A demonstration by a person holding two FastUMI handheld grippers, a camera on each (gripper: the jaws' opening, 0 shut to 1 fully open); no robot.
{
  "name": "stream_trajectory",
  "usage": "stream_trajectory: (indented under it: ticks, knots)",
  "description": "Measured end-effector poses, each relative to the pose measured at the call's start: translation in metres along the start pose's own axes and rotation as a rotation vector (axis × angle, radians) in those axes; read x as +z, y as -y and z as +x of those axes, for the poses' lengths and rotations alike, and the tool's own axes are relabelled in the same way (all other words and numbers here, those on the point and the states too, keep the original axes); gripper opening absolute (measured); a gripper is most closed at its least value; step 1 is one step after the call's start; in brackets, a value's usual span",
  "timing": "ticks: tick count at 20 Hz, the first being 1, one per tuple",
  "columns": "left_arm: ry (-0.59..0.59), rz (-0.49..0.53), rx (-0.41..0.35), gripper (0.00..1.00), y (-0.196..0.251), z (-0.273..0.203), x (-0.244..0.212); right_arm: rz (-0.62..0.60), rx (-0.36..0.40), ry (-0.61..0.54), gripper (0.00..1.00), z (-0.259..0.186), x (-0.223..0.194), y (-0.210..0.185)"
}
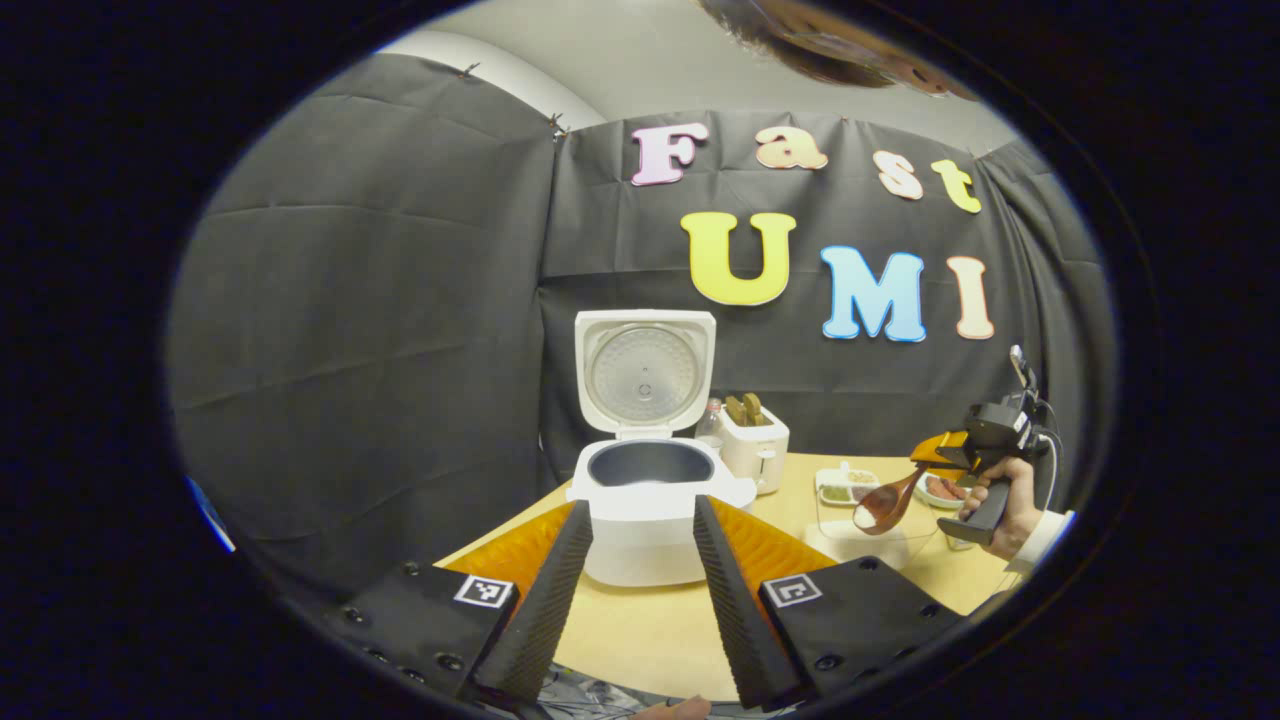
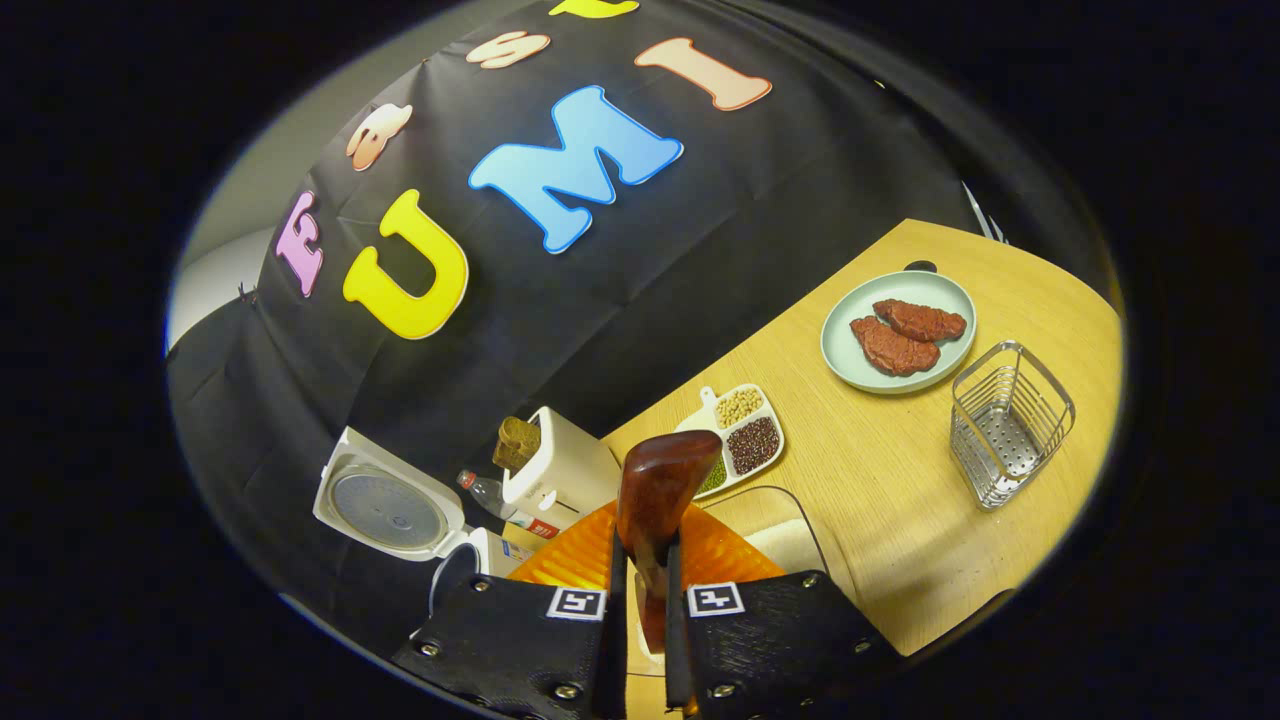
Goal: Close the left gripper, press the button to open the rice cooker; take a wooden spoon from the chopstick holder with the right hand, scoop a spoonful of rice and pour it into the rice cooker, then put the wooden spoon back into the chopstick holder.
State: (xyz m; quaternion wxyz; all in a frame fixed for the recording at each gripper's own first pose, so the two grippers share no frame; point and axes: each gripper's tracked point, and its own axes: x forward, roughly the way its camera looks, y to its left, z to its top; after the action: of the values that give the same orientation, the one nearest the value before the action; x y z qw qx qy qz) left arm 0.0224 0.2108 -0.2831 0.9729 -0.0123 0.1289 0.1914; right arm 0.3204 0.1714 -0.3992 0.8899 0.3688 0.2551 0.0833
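The white rice cooker [image 1: 645,520] stands open in the middle of the left gripper view, its lid [image 1: 645,370] upright and the dark inner pot showing. My left gripper [image 1: 640,512] is open just in front of it, holding nothing. To the right, my right gripper [image 1: 945,455], held by a hand [image 1: 1005,505], is shut on the wooden spoon [image 1: 888,505]. White rice shows at the spoon's low tip, over a clear rice container [image 1: 865,540]. In the right gripper view the spoon [image 2: 655,490] sticks out between the shut fingers of that gripper [image 2: 640,575]. The wire chopstick holder [image 2: 1010,420] stands at right.
A white toaster [image 2: 560,470] with bread and a bottle [image 2: 485,490] stand behind the cooker [image 2: 470,560]. A divided dish of beans [image 2: 745,425] and a plate [image 2: 850,365] with two pieces of meat lie on the wooden table [image 2: 900,520].
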Motion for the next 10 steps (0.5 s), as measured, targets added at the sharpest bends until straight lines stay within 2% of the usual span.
stream_trajectory:
  ticks: [5, 10]
  knots:
    - [0.048, -0.015, -0.012, 0.77, 0.001, -0.016, 0.042, 0.012, 0.031, 0.036, 0.15, -0.033, 0.033, -0.041]
    - [0.073, -0.036, 0.010, 0.74, -0.028, -0.043, 0.073, 0.008, 0.086, 0.048, 0.16, -0.057, 0.044, -0.106]
